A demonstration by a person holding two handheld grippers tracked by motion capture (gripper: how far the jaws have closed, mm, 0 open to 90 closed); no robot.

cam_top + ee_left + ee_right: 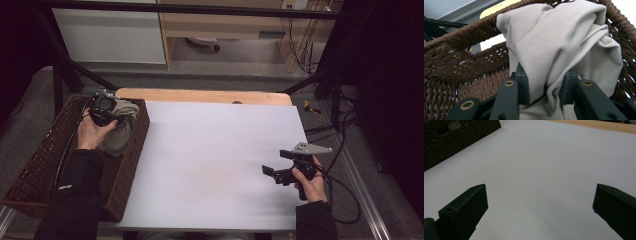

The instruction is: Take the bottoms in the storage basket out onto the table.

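A beige cloth (121, 136) (554, 37) lies bunched in the far end of a brown woven basket (30, 165) (461, 37) at the table's left. My left gripper (115, 121) (546, 82) is down in the basket, shut on a fold of that cloth, with fabric pinched between both pads. Over the white tabletop (210, 150) at the right, my right gripper (276, 162) (540, 202) stands open with its jaws wide apart and nothing between them; it points left toward the basket (454, 137).
A strip of bare wood (200, 96) runs along the table's far edge. Black frame bars (75, 70) cross behind the basket. Cables (345, 195) trail off the table's right side onto the grey floor.
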